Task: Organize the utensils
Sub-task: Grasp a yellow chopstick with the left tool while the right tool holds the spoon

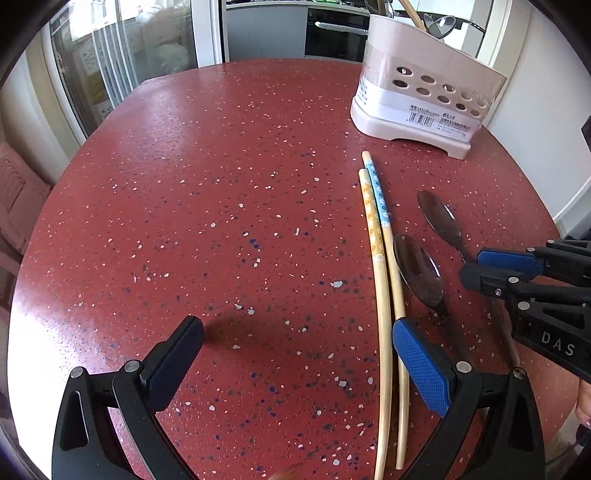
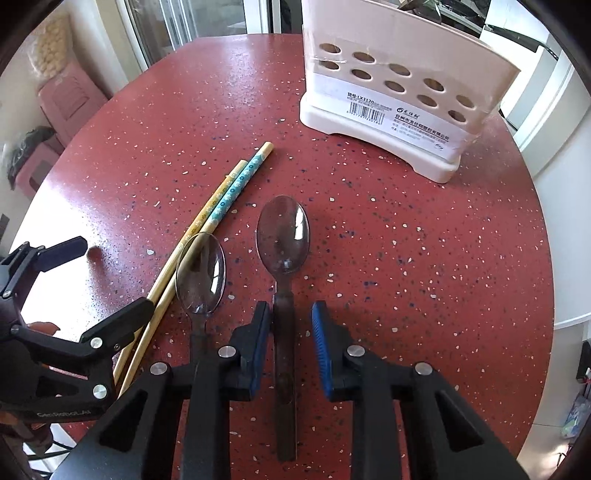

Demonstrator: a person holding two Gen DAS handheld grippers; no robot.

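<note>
Two clear dark plastic spoons lie side by side on the red speckled table. My right gripper straddles the handle of the right spoon; the left pad sits against the handle and a narrow gap shows at the right pad, so it is open. The left spoon rests beside it, its bowl over two chopsticks, one yellow-patterned, one blue. My left gripper hangs wide open over bare table, its right finger just over the chopsticks. The right gripper shows at that view's right edge.
A pale pink utensil holder with round holes and a barcode label stands at the table's back right, with some utensils in it. Glass doors and kitchen cabinets lie beyond the far edge. A white wall is on the right.
</note>
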